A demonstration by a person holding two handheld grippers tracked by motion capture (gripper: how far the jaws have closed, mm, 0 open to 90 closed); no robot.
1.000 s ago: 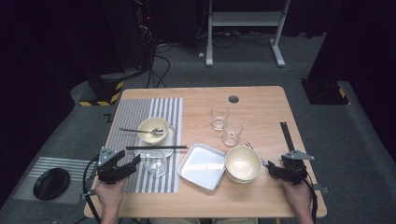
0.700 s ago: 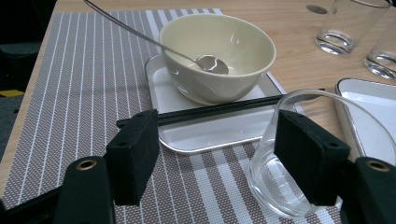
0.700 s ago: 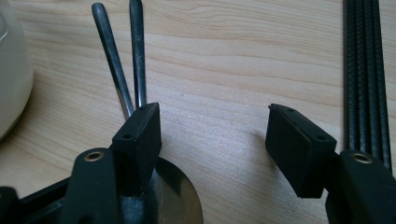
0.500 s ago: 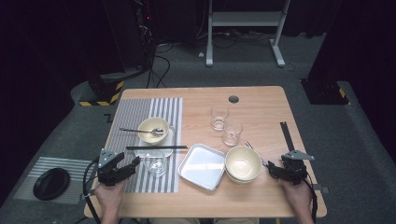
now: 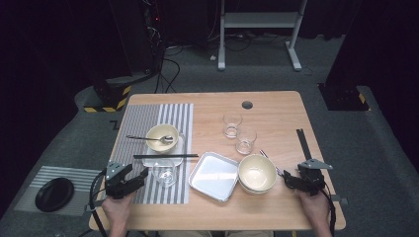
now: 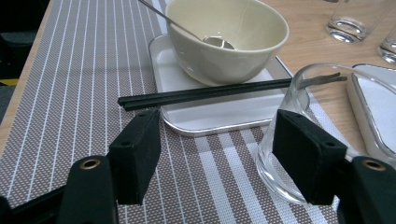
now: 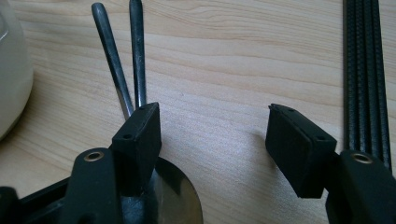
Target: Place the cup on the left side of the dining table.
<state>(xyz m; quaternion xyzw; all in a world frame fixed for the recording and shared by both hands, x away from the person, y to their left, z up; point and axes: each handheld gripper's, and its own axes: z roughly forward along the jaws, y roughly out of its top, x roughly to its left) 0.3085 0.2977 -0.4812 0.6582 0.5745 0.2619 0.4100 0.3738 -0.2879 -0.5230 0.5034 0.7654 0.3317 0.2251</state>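
Glass (image 6: pixel 299 135), clear and empty, stands on the striped mat (image 5: pixel 148 123) just below the chopsticks (image 6: pixel 205 93); your left gripper (image 5: pixel 140 177) lies level beside it, jaws wide. Your right gripper (image 7: pixel 212 140) rests wide over spoons (image 7: pixel 123 60).

Brightly lit tabletop, dark surroundings, near fingers perhaps slightly soft
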